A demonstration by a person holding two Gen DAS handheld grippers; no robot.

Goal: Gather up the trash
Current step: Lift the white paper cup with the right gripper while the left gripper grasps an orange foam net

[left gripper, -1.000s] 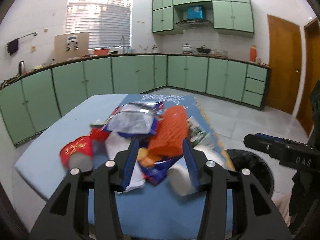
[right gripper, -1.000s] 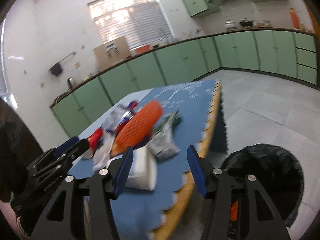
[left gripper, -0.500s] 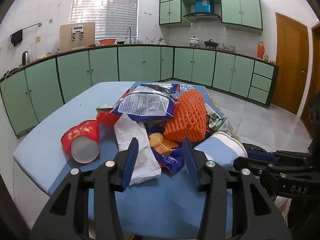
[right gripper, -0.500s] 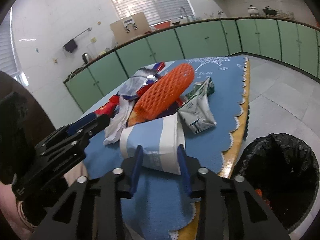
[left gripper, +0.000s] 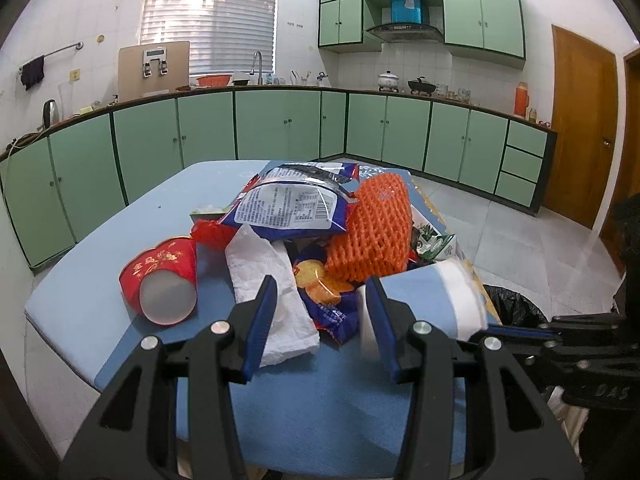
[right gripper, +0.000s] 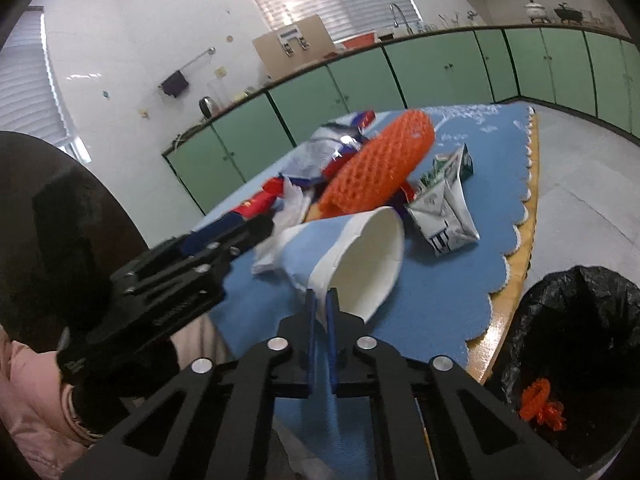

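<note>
Lifted and tipped since half a second ago: blue-and-white paper cup (right gripper: pixel 344 256), its rim now pinched between the nearly closed blue fingers of the right gripper (right gripper: pixel 320 312), open mouth turned toward the camera, body raised off the blue table (right gripper: pixel 440 292). Seen from the left wrist as a blurred blue-and-white shape (left gripper: pixel 424 300) at the near right edge of the pile. Left gripper (left gripper: pixel 320 320) spread wide and holding nothing, hovering over the near side of the table, with a crumpled white tissue (left gripper: pixel 272 280) and a blue snack wrapper (left gripper: pixel 324 292) showing between its fingers. Farther back, heaped together: an orange foam fruit net (left gripper: pixel 372 232), a blue-and-white chip bag (left gripper: pixel 288 208) lying on top, and a flattened green-and-white drink carton (left gripper: pixel 436 246) to the right. To the left of the heap, lying on its side apart from it, a red paper cup (left gripper: pixel 164 280). Past the right edge of the table, on the floor, a bin lined with a black bag (right gripper: pixel 580 320), a scrap of orange netting (right gripper: pixel 540 400) already inside. Green kitchen cabinets (left gripper: pixel 280 124) along the far wall.
</note>
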